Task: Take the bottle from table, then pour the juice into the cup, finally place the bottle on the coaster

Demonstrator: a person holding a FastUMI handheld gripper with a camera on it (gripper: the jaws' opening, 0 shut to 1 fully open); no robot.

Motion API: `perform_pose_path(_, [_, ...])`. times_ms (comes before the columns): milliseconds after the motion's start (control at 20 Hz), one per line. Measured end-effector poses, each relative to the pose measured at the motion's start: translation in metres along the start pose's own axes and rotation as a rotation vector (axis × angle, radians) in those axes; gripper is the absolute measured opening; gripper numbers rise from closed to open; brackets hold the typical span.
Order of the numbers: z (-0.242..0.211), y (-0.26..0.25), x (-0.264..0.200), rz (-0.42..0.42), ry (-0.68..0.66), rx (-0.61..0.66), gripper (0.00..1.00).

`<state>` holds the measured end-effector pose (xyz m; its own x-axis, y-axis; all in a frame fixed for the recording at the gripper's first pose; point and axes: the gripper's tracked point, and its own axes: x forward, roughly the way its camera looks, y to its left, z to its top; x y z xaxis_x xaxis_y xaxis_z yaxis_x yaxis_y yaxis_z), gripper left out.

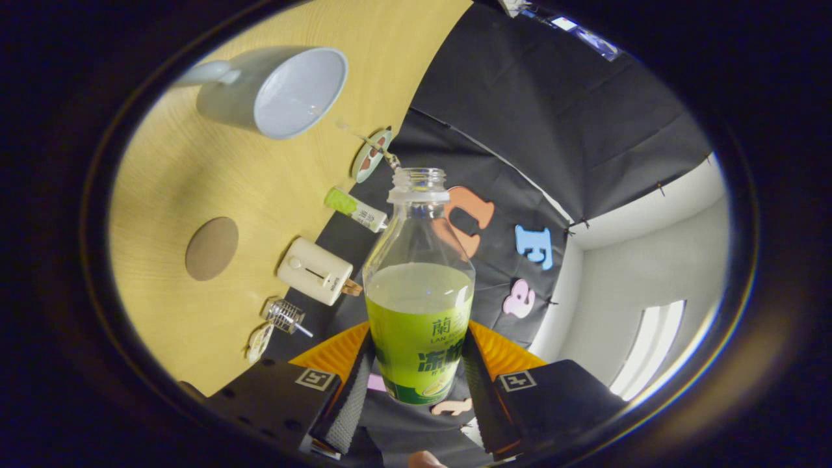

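Note:
My gripper [416,383] is shut on the bottle [419,292], both fingers pressing its green-labelled lower body. The bottle is clear plastic, uncapped, with pale green juice filling about its lower half. The whole view is rolled, so the wooden table [195,188] stands tilted off to the left of the bottle. A pale grey cup [276,91] with a handle sits on the table beyond the bottle's mouth and to its left, its inside looking empty. A round brown coaster [212,248] lies flat on the table, to the left of the bottle.
Along the table's far edge by the black cloth wall lie a white toaster-like box [316,271], a small green-and-white tube [356,209], a metal whisk-like thing [286,316] and a round patterned disc [370,155]. A white wall and a window [656,344] show to the right.

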<state>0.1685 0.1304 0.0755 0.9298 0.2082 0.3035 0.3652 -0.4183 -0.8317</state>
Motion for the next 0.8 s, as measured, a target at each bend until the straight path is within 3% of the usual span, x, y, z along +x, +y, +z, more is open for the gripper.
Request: perform_pose_path(800, [0.0100, 0.0007, 0.0036, -0.006, -0.014, 0.024, 0.76])
